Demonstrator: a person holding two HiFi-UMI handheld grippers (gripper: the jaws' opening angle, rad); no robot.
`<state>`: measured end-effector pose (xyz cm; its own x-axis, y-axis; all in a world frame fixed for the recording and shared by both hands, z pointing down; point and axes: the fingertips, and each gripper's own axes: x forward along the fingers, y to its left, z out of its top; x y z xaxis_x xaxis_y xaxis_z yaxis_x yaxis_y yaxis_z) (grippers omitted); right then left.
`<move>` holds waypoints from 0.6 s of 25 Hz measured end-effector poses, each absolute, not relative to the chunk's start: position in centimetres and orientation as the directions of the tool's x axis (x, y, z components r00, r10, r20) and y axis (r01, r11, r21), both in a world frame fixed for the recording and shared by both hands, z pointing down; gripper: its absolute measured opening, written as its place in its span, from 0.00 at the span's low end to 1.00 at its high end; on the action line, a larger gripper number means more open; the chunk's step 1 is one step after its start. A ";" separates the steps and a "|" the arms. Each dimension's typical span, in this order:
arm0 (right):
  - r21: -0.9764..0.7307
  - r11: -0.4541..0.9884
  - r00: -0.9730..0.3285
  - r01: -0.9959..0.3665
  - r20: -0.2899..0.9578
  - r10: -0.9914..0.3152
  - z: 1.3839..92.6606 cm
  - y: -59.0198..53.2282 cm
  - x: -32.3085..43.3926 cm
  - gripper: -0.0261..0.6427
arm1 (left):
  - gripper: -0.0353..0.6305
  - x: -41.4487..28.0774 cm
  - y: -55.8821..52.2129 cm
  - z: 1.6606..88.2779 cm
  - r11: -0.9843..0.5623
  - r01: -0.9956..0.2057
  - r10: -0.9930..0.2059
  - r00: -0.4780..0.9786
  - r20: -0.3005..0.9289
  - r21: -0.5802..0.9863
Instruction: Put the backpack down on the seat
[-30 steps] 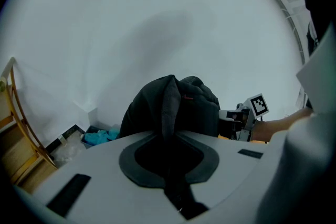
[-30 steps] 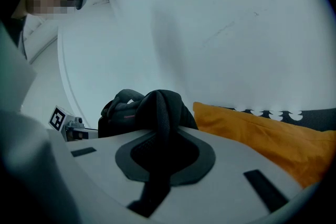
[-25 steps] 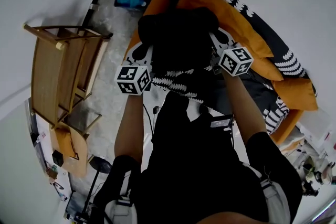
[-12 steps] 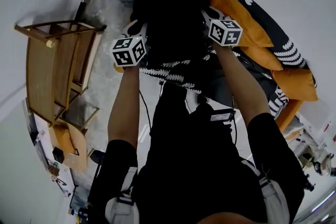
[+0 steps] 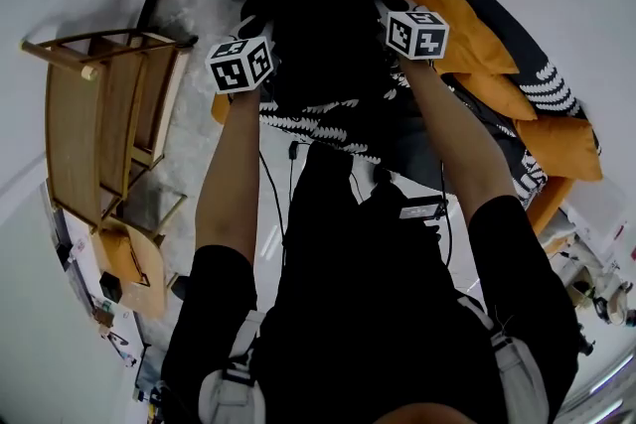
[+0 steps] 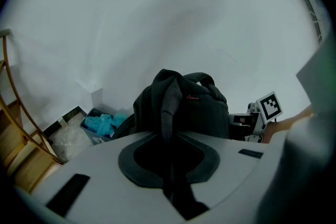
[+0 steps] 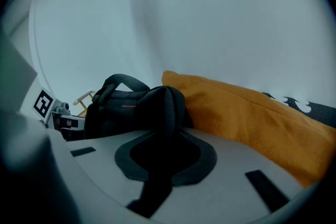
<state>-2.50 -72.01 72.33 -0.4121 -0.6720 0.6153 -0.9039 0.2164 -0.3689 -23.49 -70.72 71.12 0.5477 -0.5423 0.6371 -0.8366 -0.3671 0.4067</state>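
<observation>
While its jaws are being kept nearly together, the left gripper (image 6: 169, 162) is being used to pinch the left strap (image 6: 167, 105), whose dark webbing is being drawn up out of the narrow slit between the pads. The right strap (image 7: 167, 107) is being pinched in the same way by the right gripper (image 7: 164, 157). Its jaws have just been opening a little, yet the webbing is being pressed between them.

Just beyond both grippers, the black backpack (image 5: 323, 25) is being held upright by these two straps, with its top handle arched above it. It is being kept over the left end of the sofa seat (image 5: 477, 154), with its right side touching the orange cushion (image 7: 252, 118). Whether its base is being rested on the seat cannot be told. Nearer the person, a black-and-white patterned cover (image 5: 328, 126) is being shown draped over the seat's front edge.

Well apart on the left, a wooden chair (image 5: 99, 134) is being shown on the floor. At the far left, past the sofa's end, a box of blue cloth (image 6: 102, 124) is being shown against the white wall (image 6: 173, 18).
</observation>
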 end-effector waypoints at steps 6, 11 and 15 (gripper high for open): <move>-0.368 0.267 -0.450 -0.891 0.630 -0.633 72.6 -70.5 -2.2 0.18 | 0.19 -23.5 -69.6 71.3 -0.367 -0.840 -0.528 0.542 0.654 0.399; -0.365 0.296 -0.469 -0.883 0.645 -0.603 72.2 -68.6 -1.8 0.22 | 0.27 -23.7 -68.1 70.7 -0.373 -0.848 -0.529 0.528 0.664 0.377; -0.348 0.303 -0.461 -0.887 0.647 -0.607 71.2 -66.3 -1.3 0.23 | 0.30 -24.8 -65.9 69.9 -0.367 -0.866 -0.547 0.496 0.675 0.340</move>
<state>-1.34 -66.26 71.15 -0.4608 -0.6073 0.6472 -0.8873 0.3026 -0.3479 -24.81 -65.89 69.87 0.4958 -0.5465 0.6749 -0.8663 -0.3665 0.3395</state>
